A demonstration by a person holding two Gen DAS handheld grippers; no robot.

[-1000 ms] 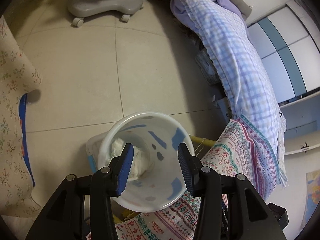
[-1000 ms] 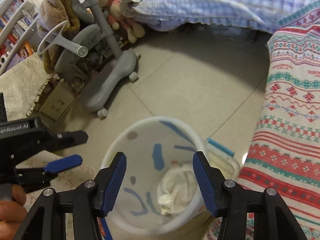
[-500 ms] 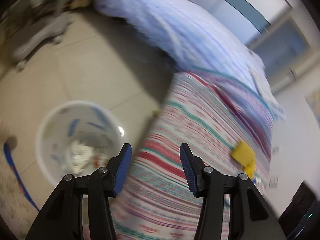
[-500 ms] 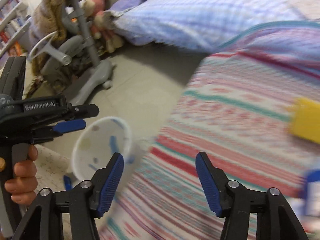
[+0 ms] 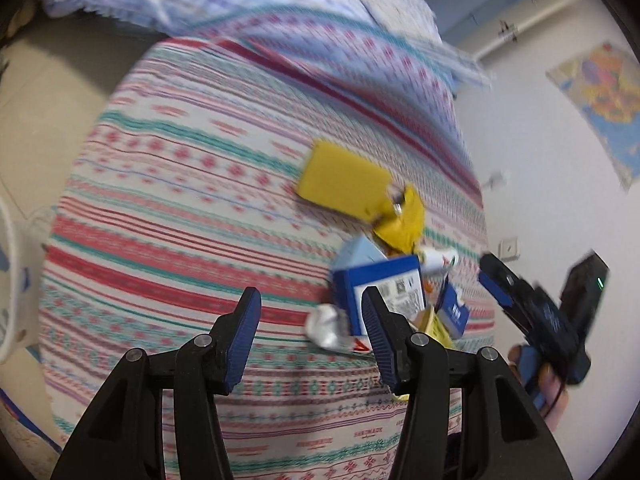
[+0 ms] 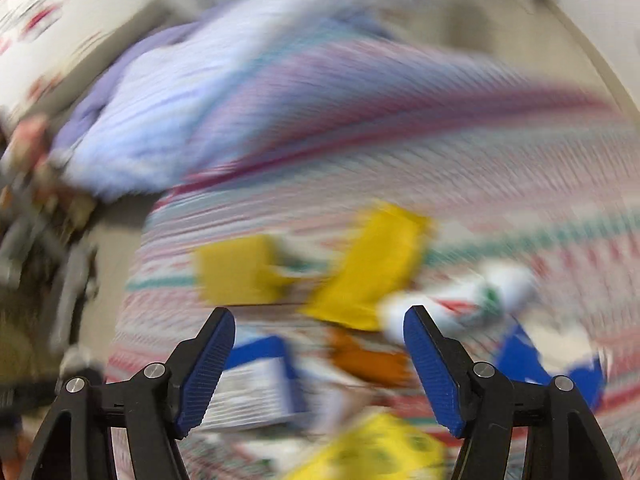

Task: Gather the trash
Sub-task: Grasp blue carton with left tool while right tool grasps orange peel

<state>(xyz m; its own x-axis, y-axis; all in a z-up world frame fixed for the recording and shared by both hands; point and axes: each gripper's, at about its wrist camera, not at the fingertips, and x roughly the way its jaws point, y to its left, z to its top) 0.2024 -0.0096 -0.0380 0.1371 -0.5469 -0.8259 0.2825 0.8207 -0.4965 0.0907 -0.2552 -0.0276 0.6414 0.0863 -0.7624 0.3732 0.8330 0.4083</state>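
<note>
Trash pile of yellow wrappers and a blue-white carton (image 5: 384,280) sat mid-right on the striped bedspread (image 5: 180,200). Both views had swung off the white bin (image 5: 12,280); left hand-held gripper (image 5: 310,332) half-open and empty, right hand-held gripper (image 6: 320,356) opening, empty.

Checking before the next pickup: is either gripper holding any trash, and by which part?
Nothing is held. The left gripper and right gripper are empty, the right's jaws opening.
</note>
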